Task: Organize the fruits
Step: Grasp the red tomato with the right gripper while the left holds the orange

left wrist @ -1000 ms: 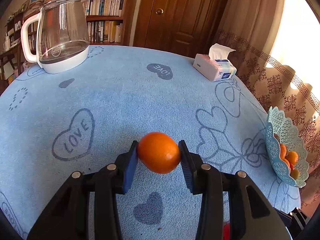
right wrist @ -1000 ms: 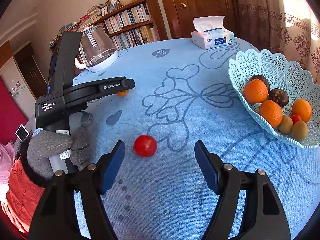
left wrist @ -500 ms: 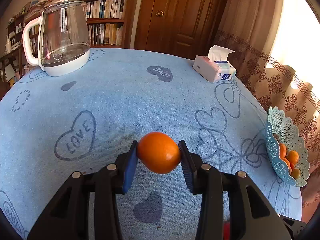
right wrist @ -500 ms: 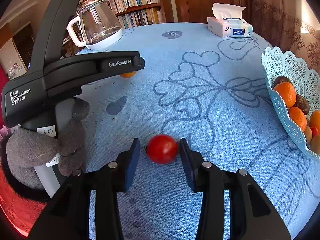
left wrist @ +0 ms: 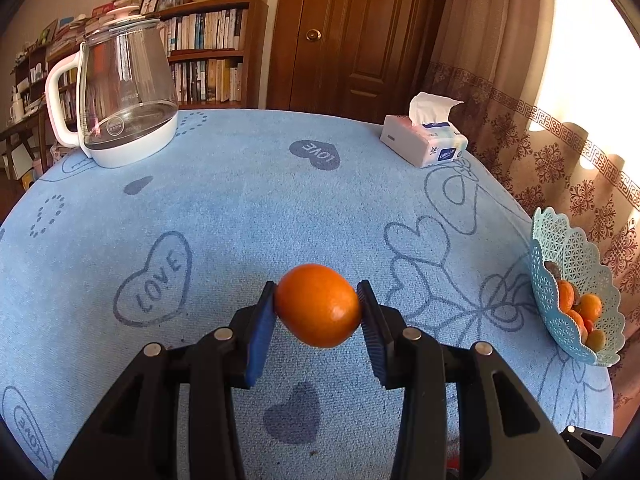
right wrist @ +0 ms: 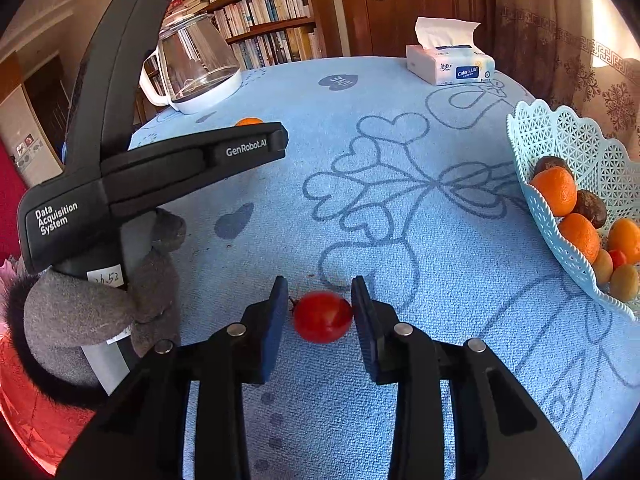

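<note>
1. Across both views spreads a round table covered in a blue cloth printed with hearts and the word LOVE.
2. At the upper left of the left wrist view, a clear glass kettle with a white base and handle stands on the cloth.
3. At the right edge of the right wrist view, a pale blue lattice basket holds oranges, dark round fruits and small brownish fruits.
4. Near the top right of that view, a tissue box sits at the far edge of the table.
5. At lower centre of the left wrist view, the left gripper clamps an orange between its blue pads, lifted clear of the cloth.
6. At lower centre of the right wrist view, the right gripper has just been closing its jaws around a small red tomato. The right pad touches it; whether the left pad does I cannot tell. The tomato looks to rest on the cloth.
7. At the left of that view, a hand in a grey glove grips the left gripper's handle.
</note>
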The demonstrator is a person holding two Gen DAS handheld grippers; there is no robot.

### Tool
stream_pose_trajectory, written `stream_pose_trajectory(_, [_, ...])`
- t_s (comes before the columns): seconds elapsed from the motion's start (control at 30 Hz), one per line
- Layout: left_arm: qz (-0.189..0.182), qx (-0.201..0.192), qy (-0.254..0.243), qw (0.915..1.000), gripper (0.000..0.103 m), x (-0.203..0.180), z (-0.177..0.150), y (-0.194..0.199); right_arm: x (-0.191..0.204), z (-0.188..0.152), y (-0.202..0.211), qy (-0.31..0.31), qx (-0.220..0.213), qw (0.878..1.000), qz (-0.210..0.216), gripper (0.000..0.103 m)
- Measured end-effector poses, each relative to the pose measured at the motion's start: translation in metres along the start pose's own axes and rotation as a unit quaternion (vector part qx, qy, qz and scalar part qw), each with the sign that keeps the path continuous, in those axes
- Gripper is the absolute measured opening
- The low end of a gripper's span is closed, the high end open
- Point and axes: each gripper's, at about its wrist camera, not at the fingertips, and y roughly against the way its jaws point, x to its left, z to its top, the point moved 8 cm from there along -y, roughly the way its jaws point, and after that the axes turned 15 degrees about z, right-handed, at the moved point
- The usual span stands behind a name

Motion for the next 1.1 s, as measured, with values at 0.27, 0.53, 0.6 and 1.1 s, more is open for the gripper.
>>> stream_pose_trajectory(0.27, [0.001, -0.003, -0.001, 1.0000, 0.041, 0.000, 0.000, 0.001, -0.001, 0.003, 0.005, -0.004, -0.007, 1.000, 0.003, 0.034])
stream_pose_trajectory(0.53, [0.000, -0.002, -0.001, 1.0000, 0.041, 0.000, 0.000, 0.001, -0.002, -0.008, -0.004, -0.006, 0.015, 1.000, 0.007, 0.034])
stream_pose_trajectory(0.6, [0.000, -0.002, -0.001, 1.0000, 0.041, -0.001, 0.000, 0.001, 0.000, -0.009, -0.005, -0.002, 0.018, 1.000, 0.005, 0.034])
stream_pose_trajectory(1.1, [-0.001, 0.000, 0.000, 1.0000, 0.041, -0.001, -0.001, 0.001, 0.001, -0.024, 0.006, -0.020, 0.027, 0.999, 0.007, 0.042])
